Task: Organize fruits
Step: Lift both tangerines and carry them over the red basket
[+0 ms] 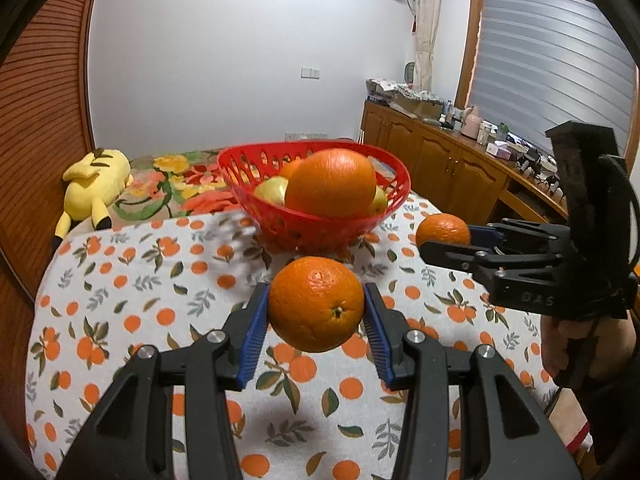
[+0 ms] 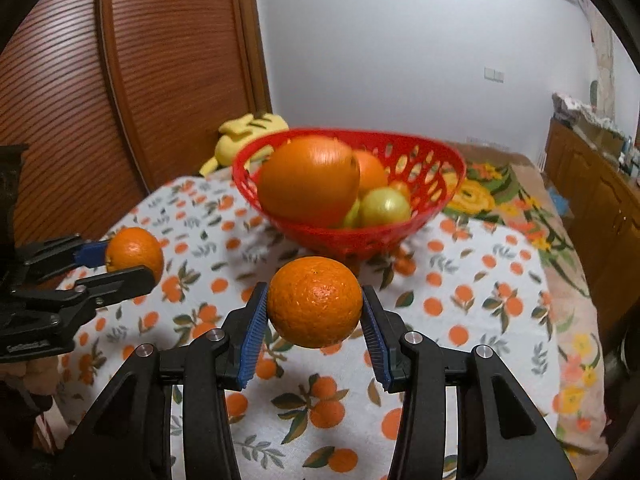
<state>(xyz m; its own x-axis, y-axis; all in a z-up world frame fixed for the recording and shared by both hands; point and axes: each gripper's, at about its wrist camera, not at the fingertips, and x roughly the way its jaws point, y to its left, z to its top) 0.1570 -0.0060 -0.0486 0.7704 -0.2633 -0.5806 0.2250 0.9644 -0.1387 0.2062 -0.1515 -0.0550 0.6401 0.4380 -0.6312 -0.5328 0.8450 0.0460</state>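
In the left wrist view we see our left gripper (image 1: 316, 312) at lower centre, its blue pads pressed against both sides of an orange (image 1: 316, 303) held clear of the tablecloth (image 1: 160, 280). At the right edge of that frame our right gripper (image 1: 444, 240) pinches a second orange (image 1: 442, 229). In the right wrist view that second orange sits at centre, clamped between the pads. The red basket (image 1: 280, 220) stands above centre in both frames, holding a large orange (image 1: 332, 182) and yellow-green fruit (image 1: 272, 190). A yellow plush toy (image 1: 94, 182) lies at the left, beyond the tablecloth.
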